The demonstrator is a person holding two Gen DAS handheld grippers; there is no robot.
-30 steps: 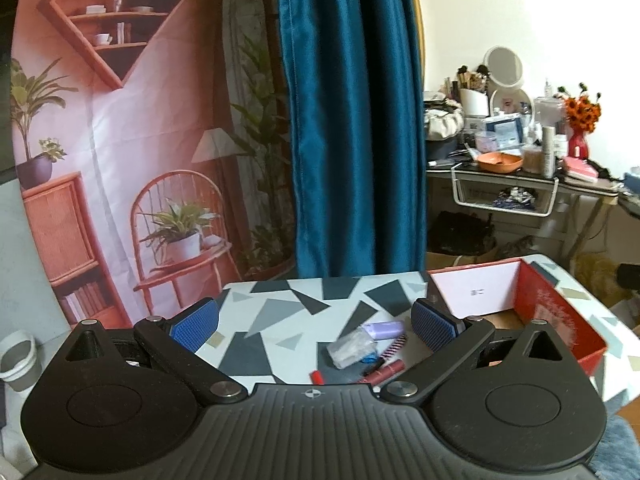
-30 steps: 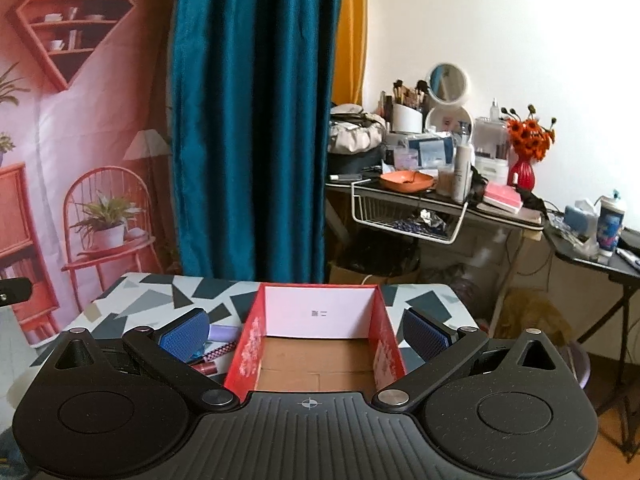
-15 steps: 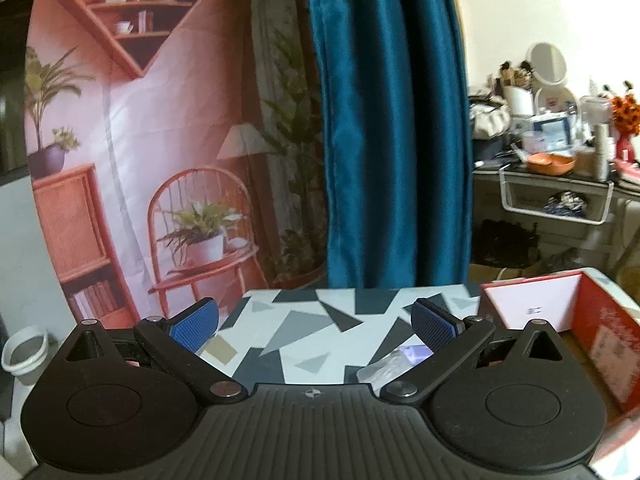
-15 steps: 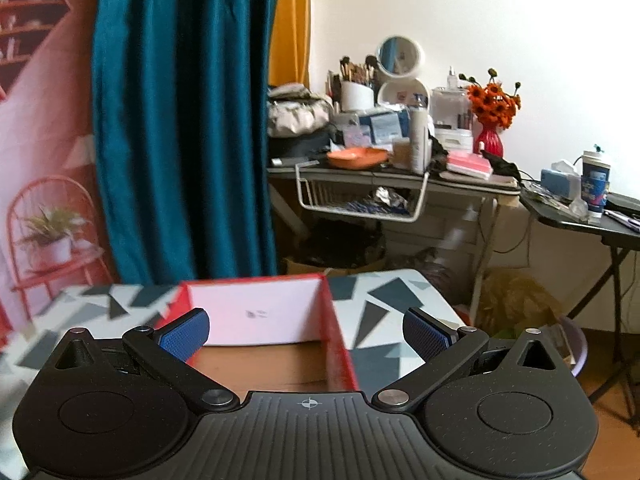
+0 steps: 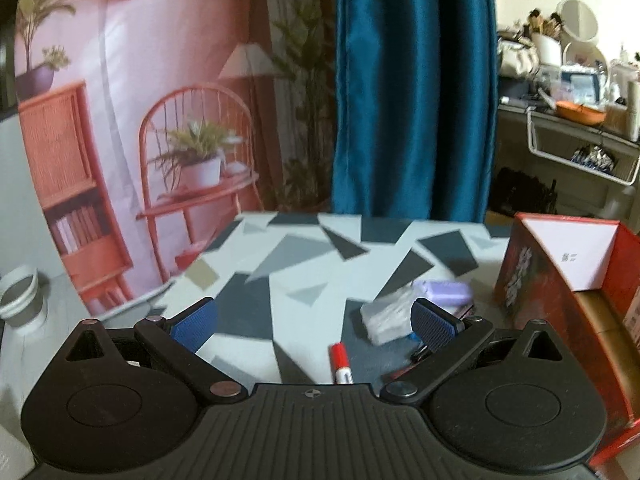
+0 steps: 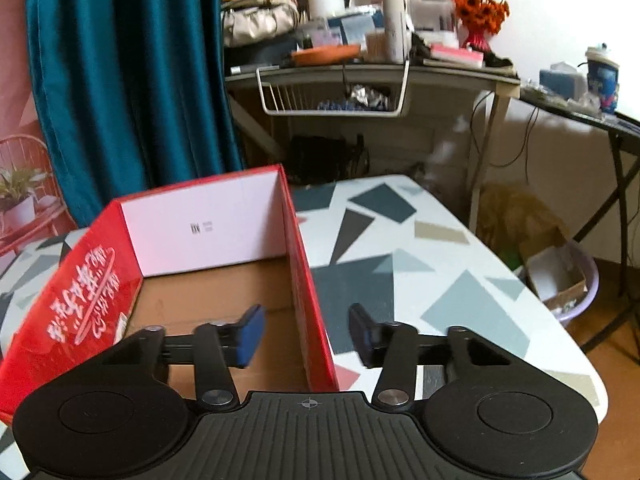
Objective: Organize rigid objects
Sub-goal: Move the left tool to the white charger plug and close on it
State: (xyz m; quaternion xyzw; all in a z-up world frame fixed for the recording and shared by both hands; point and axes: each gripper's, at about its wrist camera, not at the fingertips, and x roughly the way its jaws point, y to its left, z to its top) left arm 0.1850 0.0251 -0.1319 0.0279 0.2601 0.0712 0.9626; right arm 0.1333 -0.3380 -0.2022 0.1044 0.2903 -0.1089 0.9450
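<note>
- Left gripper (image 5: 314, 322), lower centre of the left wrist view: jaws spread wide, nothing between the pads; it points down at the patterned table (image 5: 304, 264).
- Small items, right of centre in the same view, well short of being boxed: a red-capped marker (image 5: 340, 362) at the lower middle, just above the gripper body; a clear plastic packet (image 5: 386, 318) beside the right-hand pad; a lilac case (image 5: 442, 292) just behind the packet. A dark clip-like piece lies below the pad; too blurred to name.
- Red box (image 5: 560, 320), right edge of the left wrist view, open at the top, brown floor bare where visible.
- Right gripper (image 6: 306, 334), lower centre of the right wrist view: jaws have just been closing and stand either side of the box's right-hand wall (image 6: 308, 280), one pad inside, one outside. A gap shows on both sides; no pad presses the wall.
- Handling, as judgement: the marker looks light, stiff and smooth, liable to roll; take it across the barrel near mid-length. The packet probably crinkles and slips; grip its thicker body. The case looks rigid; grip across its short sides.
- The cardboard wall looks thin and may flex; a grip low on the wall should steady the box best.
</note>
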